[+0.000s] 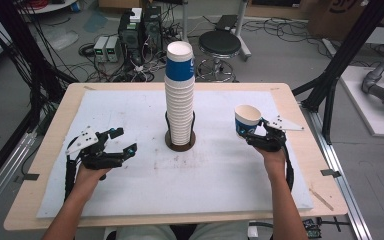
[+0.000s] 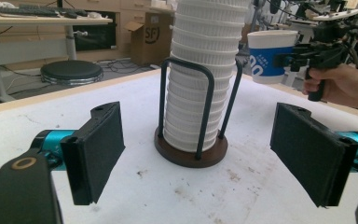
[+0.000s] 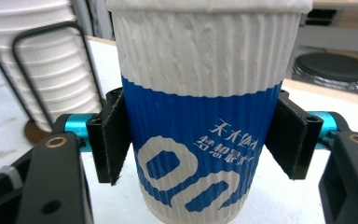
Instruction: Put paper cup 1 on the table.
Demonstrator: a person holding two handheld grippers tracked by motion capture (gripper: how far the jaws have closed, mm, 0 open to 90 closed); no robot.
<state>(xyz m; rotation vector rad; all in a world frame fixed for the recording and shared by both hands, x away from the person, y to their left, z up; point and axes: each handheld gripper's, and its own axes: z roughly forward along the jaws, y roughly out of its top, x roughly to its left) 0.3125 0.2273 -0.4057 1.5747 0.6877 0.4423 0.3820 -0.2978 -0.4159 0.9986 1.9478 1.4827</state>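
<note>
A tall stack of white and blue ribbed paper cups (image 1: 180, 95) stands in a dark wire holder on a round brown base (image 1: 180, 142) at the table's middle. My right gripper (image 1: 252, 134) is shut on a single white and blue paper cup (image 1: 246, 120), held upright above the table to the right of the stack. In the right gripper view both pads press the cup (image 3: 205, 116) at its blue band. My left gripper (image 1: 119, 140) hovers open at the left of the table, nothing between its jaws, and the left gripper view faces the stack (image 2: 200, 79).
A white mat (image 1: 130, 110) covers the wooden table (image 1: 50, 150). Beyond the far edge are a black stool (image 1: 220, 45), computer boxes and cables on the floor. Black frame posts stand at both sides of the table.
</note>
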